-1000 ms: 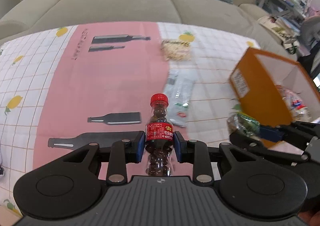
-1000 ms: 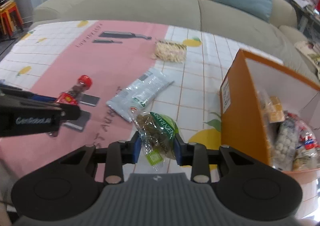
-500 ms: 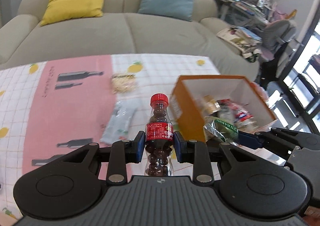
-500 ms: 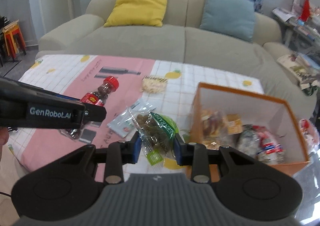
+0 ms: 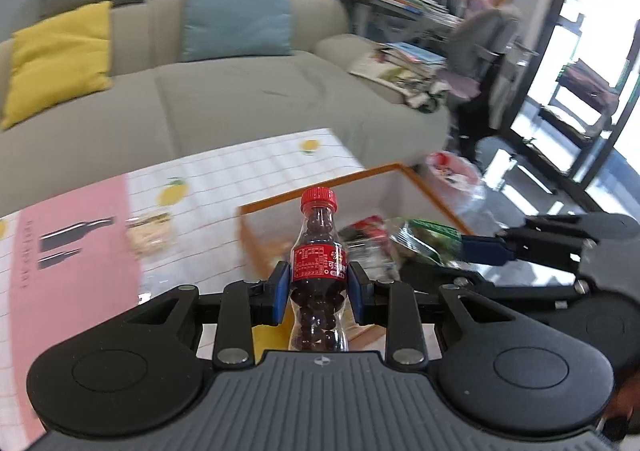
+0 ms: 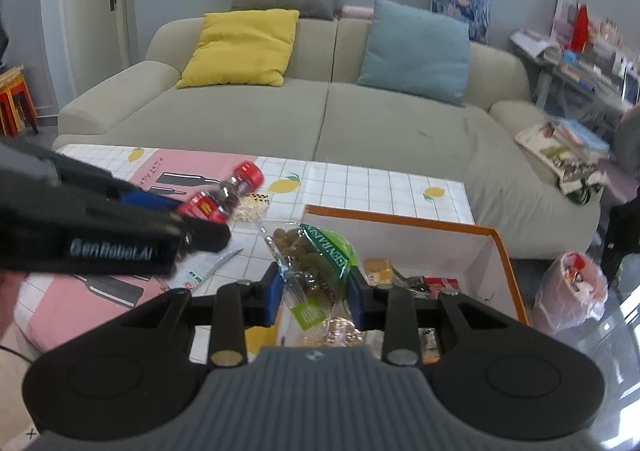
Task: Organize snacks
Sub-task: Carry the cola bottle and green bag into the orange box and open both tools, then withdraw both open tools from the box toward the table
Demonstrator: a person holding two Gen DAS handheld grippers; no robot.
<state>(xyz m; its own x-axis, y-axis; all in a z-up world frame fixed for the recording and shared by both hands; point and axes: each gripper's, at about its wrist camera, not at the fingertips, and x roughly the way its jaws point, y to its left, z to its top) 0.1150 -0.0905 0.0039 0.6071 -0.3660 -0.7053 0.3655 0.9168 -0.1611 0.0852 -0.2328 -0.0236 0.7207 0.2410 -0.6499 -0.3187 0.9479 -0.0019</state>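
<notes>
Snacks are up off the counter [image 6: 384, 187] in both tongs, and the orange box [image 6: 508, 251] is the landmark for everything else. Left of the box, the left tongs [image 5: 319, 289] point steeply downward with their black linkage arms spread to either side; their blue pads are pressed against the red label of a small clear plastic bottle [image 5: 319, 271], which stands upright between them, has a ribbed red cap and is filled with dark round candies. In the right wrist view the same bottle [image 6: 228, 195] hangs above the counter just left of the box's near corner. The right tongs [image 6: 316, 287] also tilt downward, over the box's left wall, closed partway on a crinkly transparent bag [image 6: 316, 271] with a green printed band and brownish lumps inside; the bag bulges above the pads. From the left wrist view that bag [image 5: 424, 239] is above the box's open top. The box is stiff card, orange outside and white inside, and already holds several wrapped packets. On the counter left of the box, a checked cloth with lemon prints and a pink panel carries a flat pale packet [image 6: 208, 267] and a small speckled pack [image 6: 250, 207]. Behind the box stands a soft grey-green sofa [image 6: 360, 123].
</notes>
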